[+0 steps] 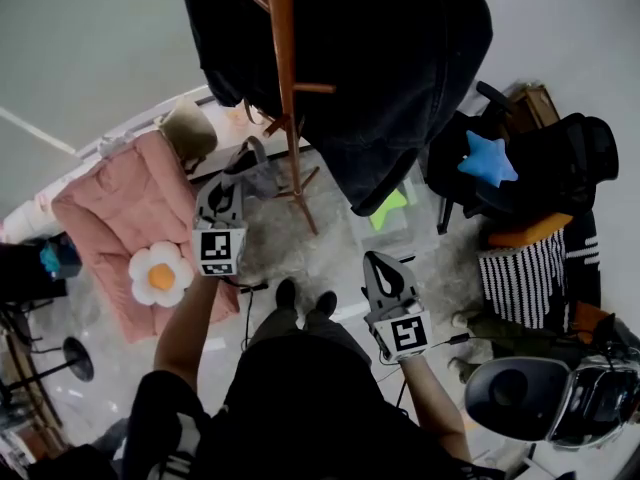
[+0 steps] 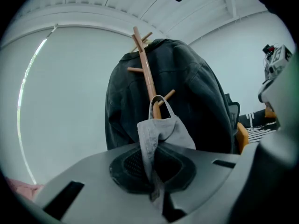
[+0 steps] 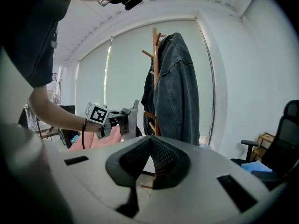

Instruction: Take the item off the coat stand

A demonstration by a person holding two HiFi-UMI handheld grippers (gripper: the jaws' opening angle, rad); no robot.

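Observation:
A wooden coat stand (image 1: 282,78) carries a dark denim jacket (image 1: 400,58). My left gripper (image 1: 236,171) is shut on a small grey fabric item with a loop strap (image 1: 262,176), held just left of the pole. In the left gripper view the grey item (image 2: 161,129) is pinched between the pads of the left gripper (image 2: 150,158), its loop showing in front of a lower peg (image 2: 168,96). The right gripper view shows the grey item (image 3: 129,119) a little clear of the stand (image 3: 154,78). My right gripper (image 1: 379,262) hangs lower, shut and empty (image 3: 150,139).
A pink padded seat (image 1: 125,203) with a flower cushion (image 1: 160,273) lies at the left. A black office chair (image 1: 560,158) with a blue star cushion (image 1: 488,158) and a striped cloth (image 1: 525,278) stand at the right. The person's feet (image 1: 305,298) are near the stand's base.

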